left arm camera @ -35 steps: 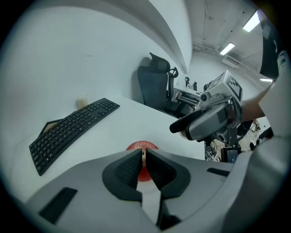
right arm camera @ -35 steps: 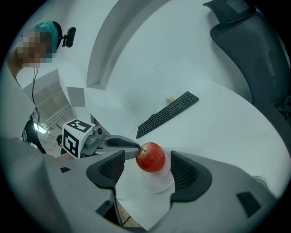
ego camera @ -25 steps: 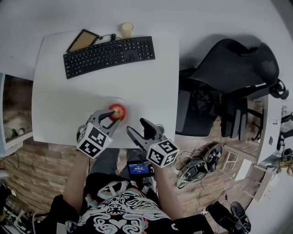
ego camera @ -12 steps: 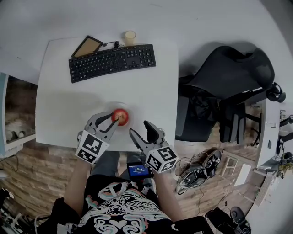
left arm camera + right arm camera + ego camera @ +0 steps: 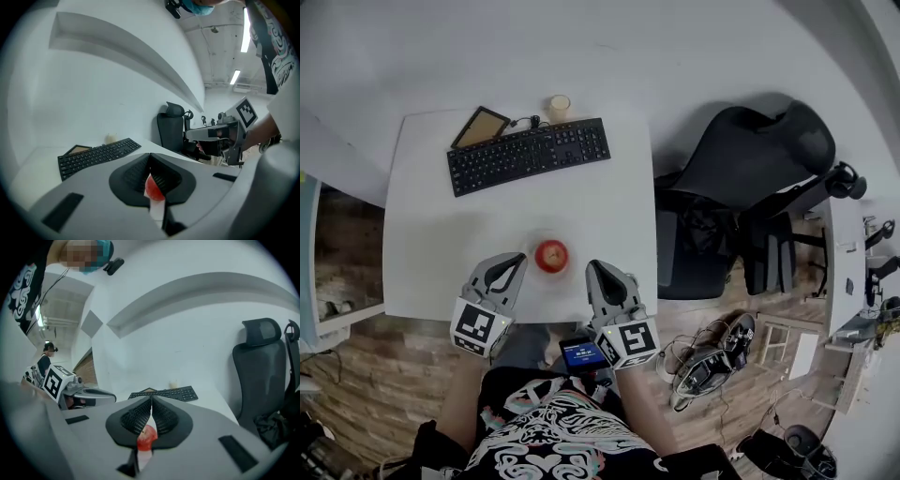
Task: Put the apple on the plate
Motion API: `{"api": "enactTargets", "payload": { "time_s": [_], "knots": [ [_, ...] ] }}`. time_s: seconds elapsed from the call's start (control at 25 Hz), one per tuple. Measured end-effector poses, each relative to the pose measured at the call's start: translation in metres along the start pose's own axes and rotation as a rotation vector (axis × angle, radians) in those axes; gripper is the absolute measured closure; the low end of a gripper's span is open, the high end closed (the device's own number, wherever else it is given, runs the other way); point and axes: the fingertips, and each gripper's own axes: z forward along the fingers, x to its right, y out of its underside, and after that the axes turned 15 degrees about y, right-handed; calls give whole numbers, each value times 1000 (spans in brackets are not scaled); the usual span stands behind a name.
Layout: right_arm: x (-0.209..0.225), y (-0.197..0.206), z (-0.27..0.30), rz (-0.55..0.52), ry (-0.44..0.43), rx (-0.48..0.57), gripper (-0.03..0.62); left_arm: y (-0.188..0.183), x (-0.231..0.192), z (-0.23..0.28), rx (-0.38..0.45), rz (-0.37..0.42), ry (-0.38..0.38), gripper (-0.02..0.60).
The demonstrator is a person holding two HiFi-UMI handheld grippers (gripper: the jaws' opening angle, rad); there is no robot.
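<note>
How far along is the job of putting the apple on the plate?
Done: the apple sits on the plate, free of both grippers. In hand: nothing; the left gripper and right gripper have just closed empty, either side of it. Remaining: nothing visible.

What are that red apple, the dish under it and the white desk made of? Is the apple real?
Apple: glossy red skin with a bright highlight. It could be real fruit or a plastic copy, I cannot tell.
Plate: pale and low in contrast, perhaps white ceramic or clear plastic, but too faint to settle.
Table: smooth matt white top without grain, probably laminate.
</note>
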Motion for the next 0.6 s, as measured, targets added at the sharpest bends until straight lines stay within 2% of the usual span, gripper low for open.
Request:
{"api": "enactTargets", "payload": {
  "time_s": [0.16, 0.24, 0.36, 0.52, 0.6],
  "knots": [
    [-7, -7, -16, -8, 2, 37, 562, -21, 16, -20, 121, 74, -32, 566],
    [-10, -8, -29, -19, -1, 42, 562, -24, 30, -30, 110, 92, -59, 566],
    [-10, -15, -48, -42, 3, 64, 562, -39, 46, -39, 145, 122, -93, 566],
    [5, -31, -79, -99, 75, 103, 562, -63, 72, -47, 166, 182, -127, 566],
    [8, -39, -95, -107, 78, 120, 562, -75, 83, -54, 184, 176, -166, 566]
  ]
}}
